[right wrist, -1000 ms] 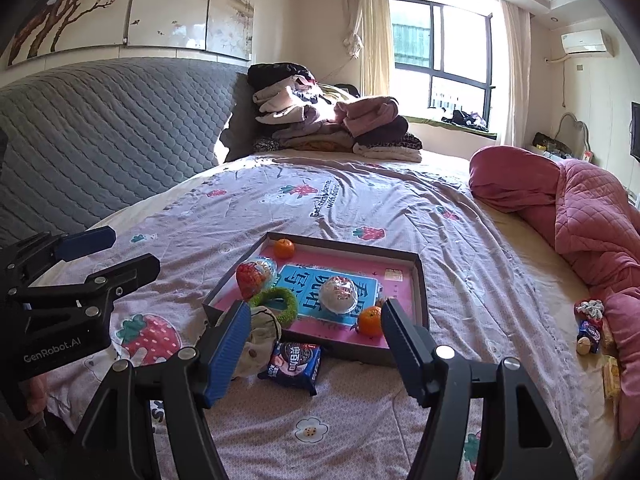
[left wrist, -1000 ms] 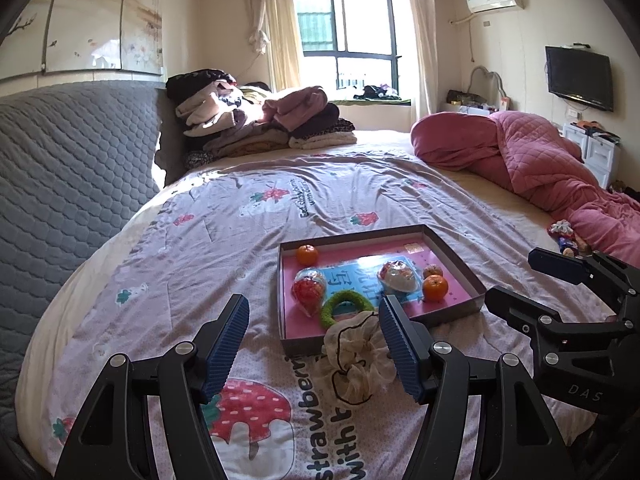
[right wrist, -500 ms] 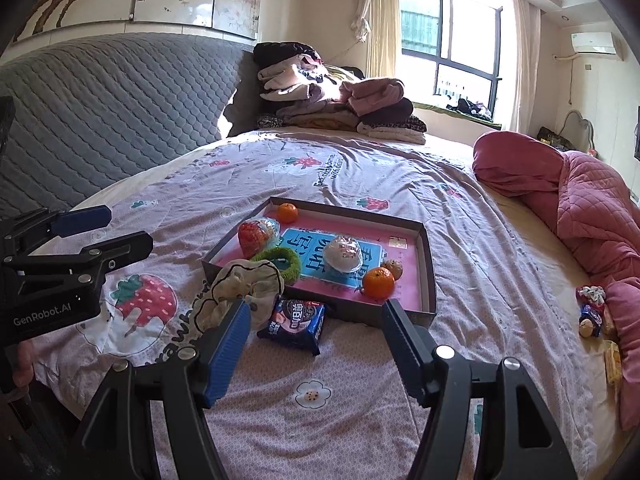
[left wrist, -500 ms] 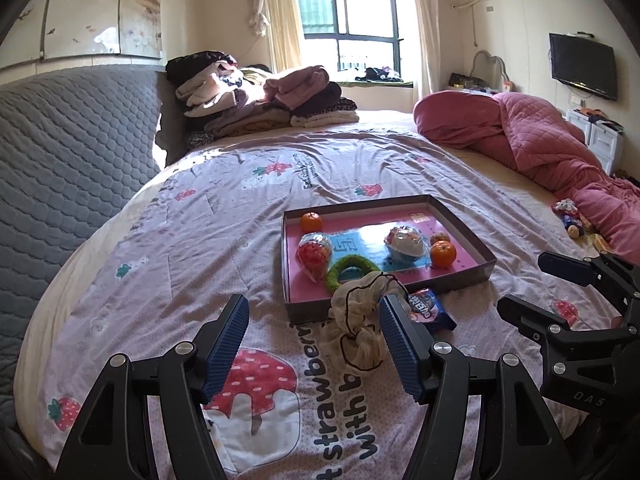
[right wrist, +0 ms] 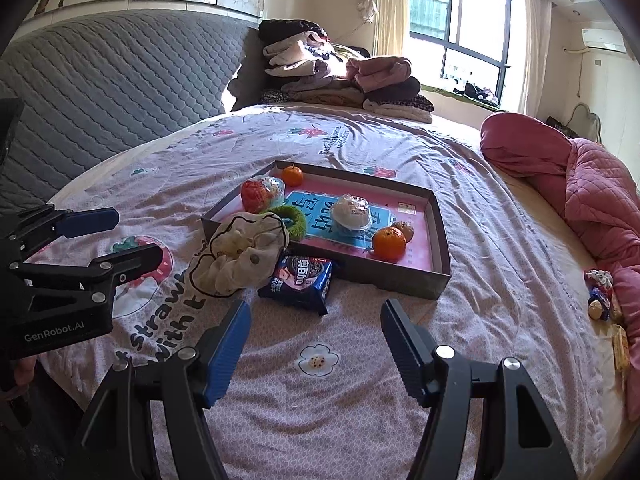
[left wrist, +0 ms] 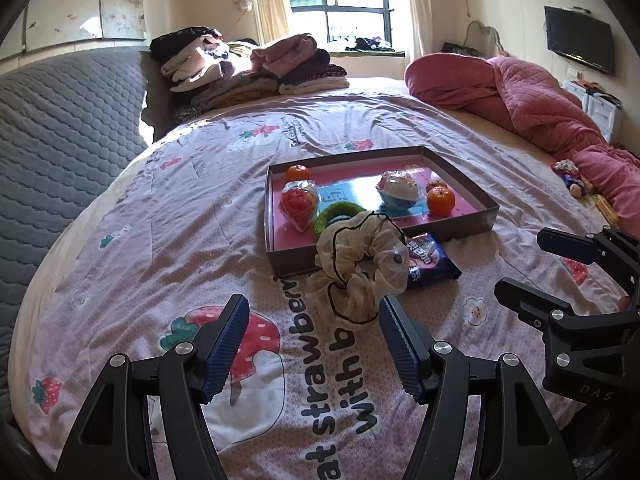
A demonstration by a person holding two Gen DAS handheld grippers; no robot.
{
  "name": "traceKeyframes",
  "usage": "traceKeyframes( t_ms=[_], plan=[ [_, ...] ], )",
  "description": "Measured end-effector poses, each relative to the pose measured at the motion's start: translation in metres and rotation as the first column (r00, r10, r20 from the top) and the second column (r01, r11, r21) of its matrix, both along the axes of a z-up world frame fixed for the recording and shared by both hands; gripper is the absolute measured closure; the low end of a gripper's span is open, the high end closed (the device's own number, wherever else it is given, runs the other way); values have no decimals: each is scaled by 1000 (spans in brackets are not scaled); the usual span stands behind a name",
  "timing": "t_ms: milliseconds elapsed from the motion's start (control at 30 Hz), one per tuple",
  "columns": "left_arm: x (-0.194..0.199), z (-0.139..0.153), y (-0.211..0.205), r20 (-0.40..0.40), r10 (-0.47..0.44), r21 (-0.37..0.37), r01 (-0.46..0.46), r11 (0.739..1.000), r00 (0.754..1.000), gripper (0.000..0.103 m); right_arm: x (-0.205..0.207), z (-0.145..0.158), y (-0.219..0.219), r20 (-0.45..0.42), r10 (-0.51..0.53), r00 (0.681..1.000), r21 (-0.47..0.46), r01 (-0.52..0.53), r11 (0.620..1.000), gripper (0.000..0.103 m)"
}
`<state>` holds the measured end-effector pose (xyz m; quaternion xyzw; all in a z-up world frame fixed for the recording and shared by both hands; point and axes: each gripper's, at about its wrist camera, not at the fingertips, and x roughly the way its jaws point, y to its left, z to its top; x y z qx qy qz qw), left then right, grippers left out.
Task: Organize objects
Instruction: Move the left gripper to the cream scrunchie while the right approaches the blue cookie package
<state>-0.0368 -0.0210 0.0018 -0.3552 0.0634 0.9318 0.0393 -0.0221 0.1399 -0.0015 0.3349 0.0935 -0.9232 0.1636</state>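
A shallow box tray with a pink floor lies on the bed. It holds two oranges, a red wrapped ball, a white-and-blue wrapped ball and a green ring. A cream scrunchie leans on the tray's near edge. A dark blue snack packet lies beside it on the sheet. My left gripper is open, just short of the scrunchie. My right gripper is open, just short of the packet.
The bed has a strawberry-print sheet. A grey quilted headboard stands left. Folded clothes are piled at the far side. A pink quilt lies on the right, with small toys beside it.
Both grippers have pulled back from the tray and risen. The scrunchie and the snack packet now lie in front of the fingers instead of between them.
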Motion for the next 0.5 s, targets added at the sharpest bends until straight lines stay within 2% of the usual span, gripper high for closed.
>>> traceKeyframes(
  t_ms=[500],
  plan=[
    [-16,-42,9,74,-41,7,41,999,996,34,-26,-31,-10,67,15,998,7,-16,1000,36]
  ],
)
